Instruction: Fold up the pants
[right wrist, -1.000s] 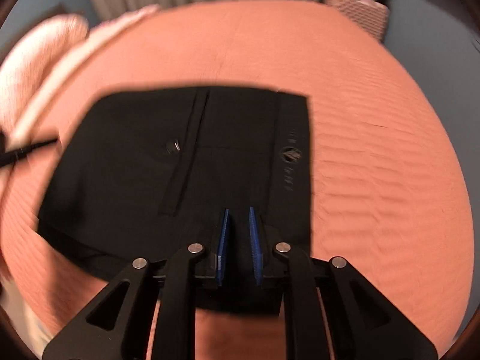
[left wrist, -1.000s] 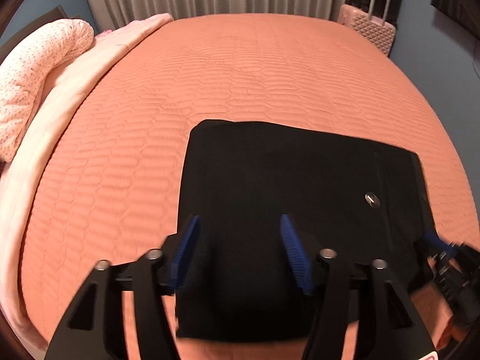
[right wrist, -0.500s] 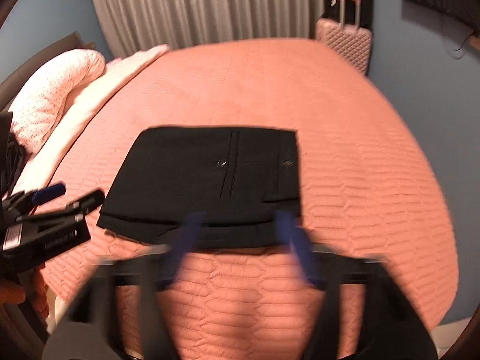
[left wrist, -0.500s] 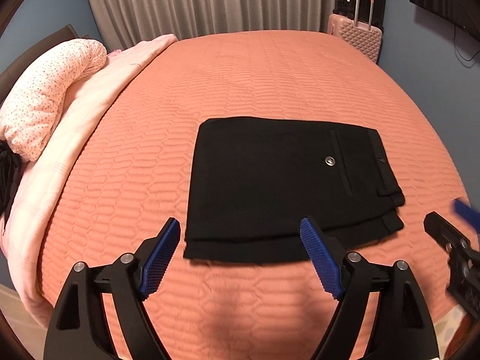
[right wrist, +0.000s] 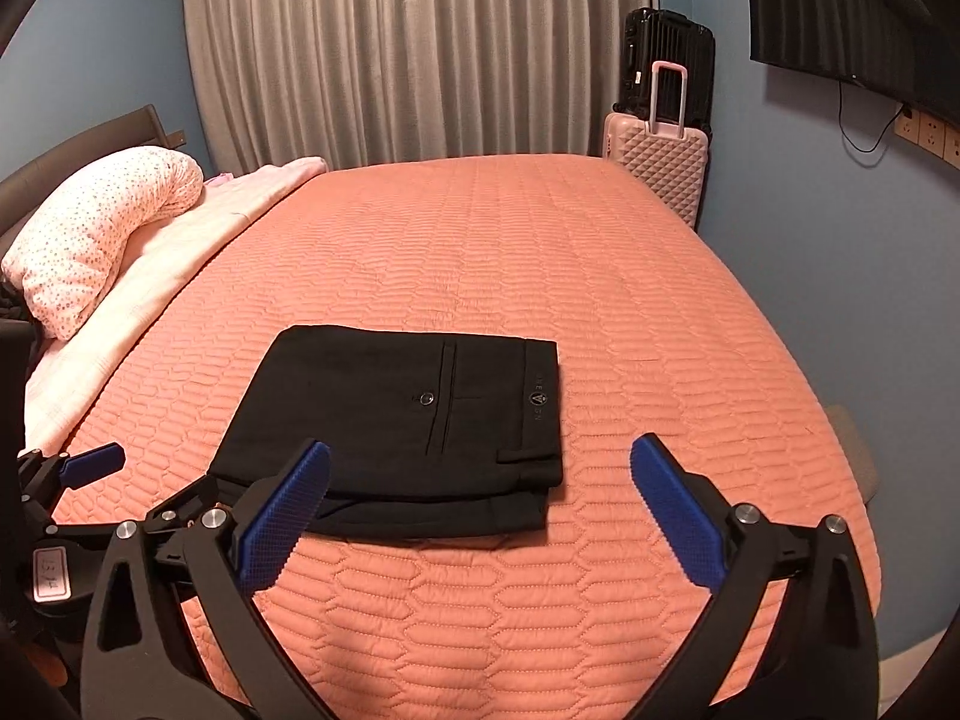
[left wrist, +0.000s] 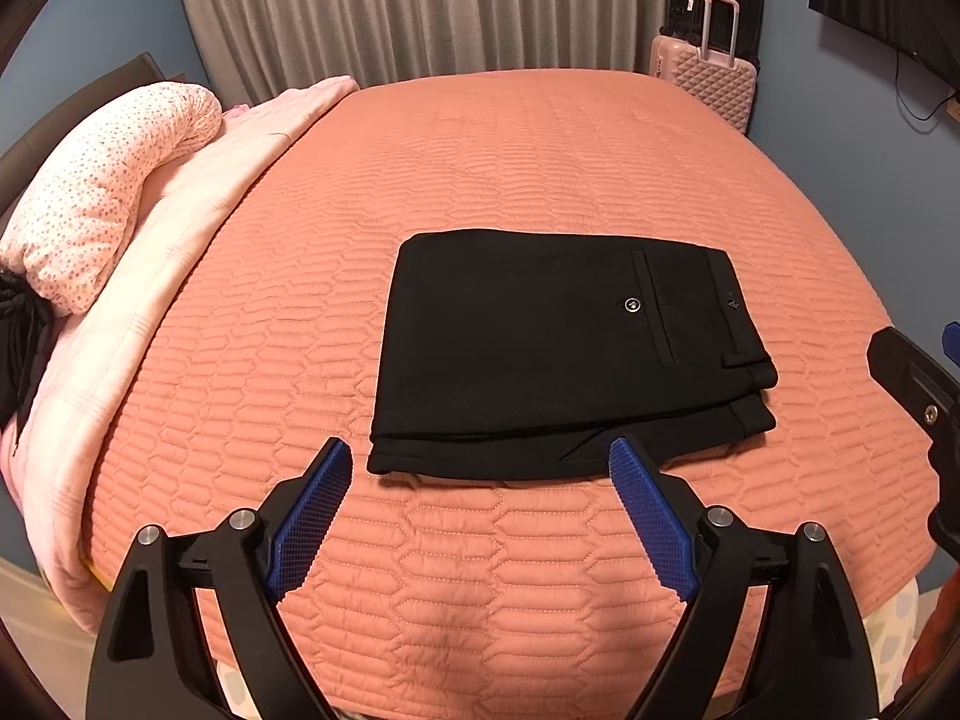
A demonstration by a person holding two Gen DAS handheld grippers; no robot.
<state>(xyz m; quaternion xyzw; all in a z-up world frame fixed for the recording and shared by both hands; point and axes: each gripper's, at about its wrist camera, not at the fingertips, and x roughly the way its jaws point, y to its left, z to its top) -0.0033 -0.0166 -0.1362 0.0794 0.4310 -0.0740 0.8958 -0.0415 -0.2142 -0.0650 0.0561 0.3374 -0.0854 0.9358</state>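
The black pants [left wrist: 558, 354] lie folded into a flat rectangle on the orange quilted bed [left wrist: 540, 150], back pocket and button facing up, waistband to the right. They also show in the right wrist view [right wrist: 408, 414]. My left gripper [left wrist: 480, 462] is open and empty, held back just short of the pants' near edge. My right gripper [right wrist: 480, 462] is open and empty, above the near edge of the bed. The left gripper's body [right wrist: 66, 492] shows at the left of the right wrist view.
A pink dotted pillow [left wrist: 102, 192] and a pale pink blanket [left wrist: 180, 240] lie along the bed's left side. A pink suitcase [right wrist: 660, 168] and a black one [right wrist: 669, 60] stand at the far right corner. Grey curtains [right wrist: 420, 48] hang behind.
Both grippers have pulled back from the pants toward the near edge of the bed. The right gripper went from shut to open. The pants stayed flat.
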